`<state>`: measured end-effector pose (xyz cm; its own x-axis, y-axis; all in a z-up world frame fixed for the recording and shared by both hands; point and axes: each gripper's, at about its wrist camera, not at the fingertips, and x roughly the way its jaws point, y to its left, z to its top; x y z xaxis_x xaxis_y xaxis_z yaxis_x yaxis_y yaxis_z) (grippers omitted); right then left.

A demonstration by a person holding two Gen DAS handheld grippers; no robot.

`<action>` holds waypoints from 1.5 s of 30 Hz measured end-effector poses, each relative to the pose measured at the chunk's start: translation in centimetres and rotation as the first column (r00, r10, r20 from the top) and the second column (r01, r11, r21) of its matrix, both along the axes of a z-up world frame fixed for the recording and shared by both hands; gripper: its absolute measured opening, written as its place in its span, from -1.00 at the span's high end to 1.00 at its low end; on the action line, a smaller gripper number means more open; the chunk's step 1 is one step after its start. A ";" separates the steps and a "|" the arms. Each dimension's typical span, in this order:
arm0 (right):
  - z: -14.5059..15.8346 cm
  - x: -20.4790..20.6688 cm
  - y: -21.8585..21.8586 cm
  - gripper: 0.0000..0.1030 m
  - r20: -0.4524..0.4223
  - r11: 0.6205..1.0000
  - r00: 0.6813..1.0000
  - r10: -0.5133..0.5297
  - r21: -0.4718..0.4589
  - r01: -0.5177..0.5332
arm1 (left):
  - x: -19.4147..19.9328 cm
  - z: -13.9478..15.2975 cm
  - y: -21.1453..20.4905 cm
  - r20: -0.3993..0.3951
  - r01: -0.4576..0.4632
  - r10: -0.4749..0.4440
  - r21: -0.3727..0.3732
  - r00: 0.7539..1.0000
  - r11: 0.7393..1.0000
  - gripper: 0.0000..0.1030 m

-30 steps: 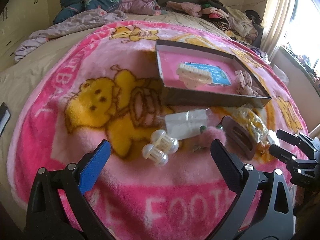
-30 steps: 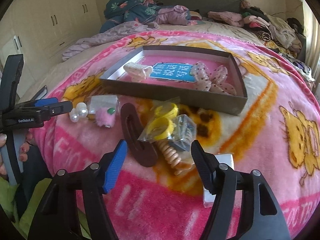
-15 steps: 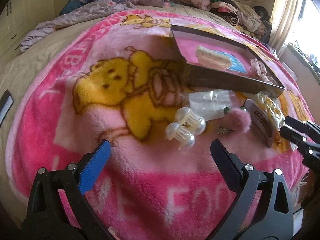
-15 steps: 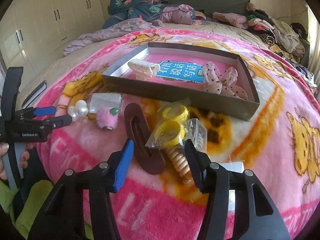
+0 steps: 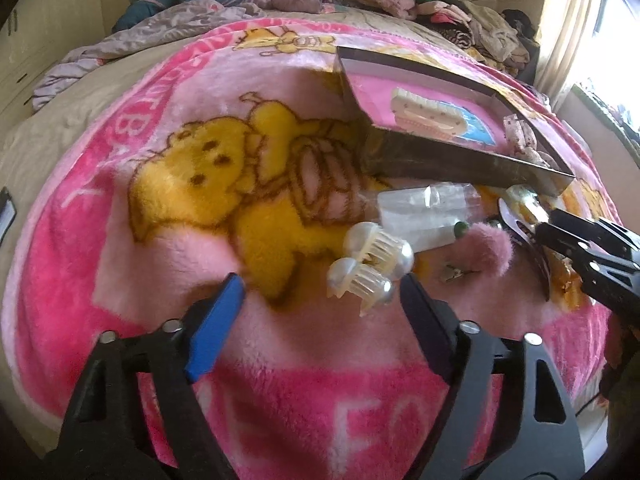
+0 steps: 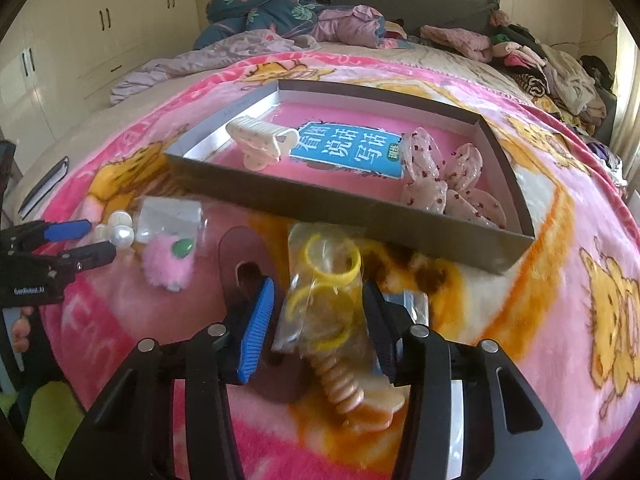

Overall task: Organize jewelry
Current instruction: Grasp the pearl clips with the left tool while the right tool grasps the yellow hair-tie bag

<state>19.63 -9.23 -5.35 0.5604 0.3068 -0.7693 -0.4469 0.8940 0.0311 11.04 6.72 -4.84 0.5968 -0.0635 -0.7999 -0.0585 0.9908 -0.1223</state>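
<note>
The jewelry lay loose on the pink blanket (image 6: 600,200), near the tray (image 6: 400,216). The right tool (image 6: 318,318) had just been closing, its jaws flanking the bagged yellow rings (image 6: 324,280) without pressing. The left tool (image 5: 320,300) had narrowed too, the pearl clip (image 5: 370,266) just beyond its tips, so two pickups seemed imminent. Only the right view showed the coiled hair tie (image 6: 340,384).

Both claws narrowed: left (image 5: 320,292) nearing pearl clip (image 5: 370,266), right (image 6: 320,312) straddling bag (image 6: 320,292).
</note>
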 end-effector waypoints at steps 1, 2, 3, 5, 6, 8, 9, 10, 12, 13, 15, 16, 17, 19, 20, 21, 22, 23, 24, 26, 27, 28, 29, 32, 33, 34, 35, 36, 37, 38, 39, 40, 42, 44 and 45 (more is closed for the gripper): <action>-0.1 0.3 0.0 0.14 -0.003 1.000 1.000 -0.001 0.002 0.001 | 0.2 -0.1 -0.1 0.000 0.008 -0.008 -0.010 1.000 1.000 -0.16; -0.1 0.7 0.1 0.14 -0.006 1.000 1.000 0.000 0.004 0.000 | 0.4 -0.2 -0.2 -0.004 0.013 -0.013 -0.013 1.000 1.000 -0.15; -0.1 0.9 0.1 0.14 -0.009 1.000 1.000 0.004 0.006 -0.004 | 0.6 -0.3 -0.4 -0.005 0.015 -0.015 -0.012 1.000 1.000 -0.15; -0.4 1.6 0.4 0.14 -0.023 1.000 1.000 0.013 0.007 -0.013 | 1.0 -0.6 -0.6 -0.007 0.021 -0.021 -0.012 1.000 1.000 -0.15; -0.6 1.9 0.5 0.16 -0.029 1.000 0.999 0.016 0.013 -0.016 | 1.1 -0.6 -0.7 -0.006 0.021 -0.022 -0.012 1.000 1.000 -0.15; -0.7 2.1 0.7 0.24 -0.038 0.999 0.999 0.023 0.029 -0.022 | 1.4 -0.7 -0.7 -0.005 0.022 -0.022 -0.019 1.000 1.000 -0.15; -0.7 2.2 0.8 0.25 -0.038 0.999 0.999 0.024 0.030 -0.023 | 1.5 -0.7 -0.6 -0.004 0.021 -0.021 -0.024 1.000 0.999 -0.15; -0.7 2.2 0.8 0.26 -0.035 0.999 0.999 0.025 0.029 -0.024 | 1.6 -0.7 -0.6 -0.004 0.022 -0.022 -0.028 1.000 0.999 -0.14; -0.6 2.1 0.8 0.27 -0.033 0.999 0.999 0.028 0.032 -0.027 | 1.6 -0.7 -0.5 0.003 0.027 -0.027 -0.034 1.000 0.999 0.01; -0.5 1.9 0.8 0.28 -0.031 0.999 0.999 0.030 0.035 -0.029 | 1.7 -0.7 -0.5 0.005 0.030 -0.029 -0.038 1.000 0.999 0.05; -0.3 1.6 0.5 0.28 -0.032 0.998 0.999 0.032 0.050 -0.030 | 1.6 -0.6 -0.5 0.007 0.034 -0.034 -0.052 0.999 0.998 0.31; -0.2 1.5 0.5 0.28 -0.032 0.998 0.999 0.032 0.056 -0.030 | 1.5 -0.5 -0.5 0.014 0.043 -0.042 -0.068 0.999 0.997 0.41; 0.0 1.3 0.4 0.28 -0.032 0.998 0.999 0.033 0.063 -0.031 | 1.4 -0.5 -0.6 0.014 0.048 -0.047 -0.081 0.999 0.996 0.42; 0.2 0.9 0.3 0.28 -0.033 0.996 0.999 0.040 0.077 -0.037 | 1.2 -0.5 -0.7 0.014 0.054 -0.053 -0.070 0.999 0.996 0.43; 0.3 0.7 0.3 0.28 -0.033 0.996 0.999 0.042 0.081 -0.039 | 1.1 -0.5 -0.8 0.013 0.055 -0.054 -0.069 0.998 0.996 0.43; 0.4 0.5 0.2 0.28 -0.030 0.996 0.999 0.040 0.083 -0.037 | 1.0 -0.5 -0.7 0.013 0.055 -0.055 -0.072 0.998 0.996 0.43; 0.5 0.4 0.2 0.28 -0.030 0.996 0.999 0.039 0.087 -0.037 | 0.9 -0.4 -0.7 0.014 0.056 -0.056 -0.074 0.998 0.996 0.43; 0.5 0.3 0.2 0.28 -0.032 0.995 0.999 0.039 0.091 -0.036 | 0.7 -0.4 -0.6 0.015 0.055 -0.054 -0.077 0.998 0.995 0.43; 0.6 0.1 0.2 0.28 -0.035 0.994 0.999 0.042 0.098 -0.038 | 0.6 -0.3 -0.6 0.016 0.055 -0.054 -0.080 0.998 0.995 0.43; 0.8 -0.1 0.1 0.28 -0.034 0.994 0.999 0.040 0.102 -0.036 | 0.4 -0.2 -0.4 0.016 0.054 -0.053 -0.083 0.998 0.995 0.43; 0.9 -0.2 0.2 0.29 -0.031 0.994 0.999 0.041 0.102 -0.038 | 0.3 -0.1 -0.3 0.018 0.052 -0.051 -0.085 0.999 0.995 0.43; 1.1 -0.4 0.2 0.29 -0.025 0.994 0.999 0.041 0.103 -0.039 | 0.2 0.0 -0.2 0.018 0.051 -0.049 -0.088 0.999 0.995 0.43; 1.3 -0.5 0.2 0.29 -0.022 0.993 0.999 0.043 0.107 -0.040 | 0.1 0.1 -0.1 0.018 0.047 -0.046 -0.090 0.999 0.995 0.43; 1.8 -0.7 0.4 0.29 -0.010 0.992 0.999 0.050 0.114 -0.049 | 0.0 0.4 0.2 0.023 0.041 -0.039 -0.090 0.999 0.995 0.43; 2.0 -0.7 0.5 0.29 -0.006 0.992 0.999 0.054 0.115 -0.052 | -0.1 0.6 0.3 0.025 0.037 -0.035 -0.090 0.999 0.995 0.43; 2.3 -0.8 0.6 0.29 0.000 0.991 0.998 0.057 0.117 -0.057 | -0.1 0.7 0.4 0.026 0.035 -0.032 -0.091 0.999 0.995 0.43; 2.4 -0.8 0.7 0.29 0.003 0.991 0.998 0.062 0.120 -0.062 | -0.1 0.8 0.6 0.028 0.031 -0.028 -0.091 0.999 0.995 0.43; 2.6 -0.8 0.9 0.29 0.005 0.990 0.998 0.066 0.121 -0.066 | 0.0 1.0 0.7 0.029 0.025 -0.022 -0.089 0.999 0.996 0.43; 2.8 -0.8 1.0 0.29 0.010 0.990 0.997 0.070 0.122 -0.071 | 0.1 1.1 0.8 0.029 0.023 -0.020 -0.090 0.999 0.996 0.43; 3.0 -0.7 1.2 0.29 0.012 0.989 0.997 0.075 0.124 -0.076 | 0.2 1.2 1.0 0.029 0.020 -0.018 -0.091 0.999 0.996 0.43; 3.1 -0.6 1.3 0.29 0.017 0.989 0.997 0.080 0.126 -0.082 | 0.3 1.4 1.1 0.031 0.018 -0.016 -0.091 0.999 0.996 0.43; 3.3 -0.5 1.4 0.29 0.020 0.988 0.996 0.083 0.129 -0.085 | 0.4 1.5 1.1 0.032 0.017 -0.015 -0.091 0.999 0.996 0.43; 3.6 -0.3 1.6 0.29 0.026 0.987 0.996 0.088 0.136 -0.091 | 0.8 1.9 1.2 0.035 0.016 -0.013 -0.090 0.999 0.996 0.43; 3.9 0.0 1.7 0.29 0.031 0.985 0.995 0.091 0.142 -0.095 | 1.3 2.4 1.2 0.040 0.018 -0.015 -0.091 0.999 0.996 0.43; 4.0 0.1 1.7 0.29 0.034 0.985 0.995 0.094 0.145 -0.098 | 1.5 2.6 1.2 0.043 0.019 -0.015 -0.089 0.999 0.996 0.43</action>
<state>19.75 -7.58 -1.35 0.5432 0.4680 -0.6970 -0.5326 0.8339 0.1448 12.53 7.87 -2.21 0.6280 -0.1444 -0.7647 -0.0344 0.9765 -0.2126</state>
